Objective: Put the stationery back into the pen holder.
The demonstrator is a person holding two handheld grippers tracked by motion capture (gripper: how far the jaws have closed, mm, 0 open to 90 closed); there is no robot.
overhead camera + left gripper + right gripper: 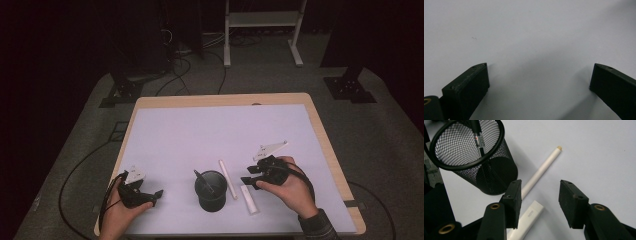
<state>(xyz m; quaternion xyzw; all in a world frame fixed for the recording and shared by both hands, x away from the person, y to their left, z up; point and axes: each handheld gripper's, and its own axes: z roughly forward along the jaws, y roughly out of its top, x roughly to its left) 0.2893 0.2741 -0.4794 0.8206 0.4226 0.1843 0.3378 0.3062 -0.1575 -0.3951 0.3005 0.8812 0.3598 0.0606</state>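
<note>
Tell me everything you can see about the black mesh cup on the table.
The black mesh cup is a round pen holder of fine wire mesh with a smooth solid rim. It stands upright on the white table cover, near the front edge, between the two grippers. One dark pen with a label band leans inside it against the rim. A long white stick lies on the cover just beside its base; whether they touch is unclear. No gripper touches it.

Before you the wooden tabletop (320, 125) carries a white sheet (215, 135), grey carpet (380, 150) with black cables (175, 75) surrounds it, and a white frame (262, 30) stands in the dark behind.
</note>
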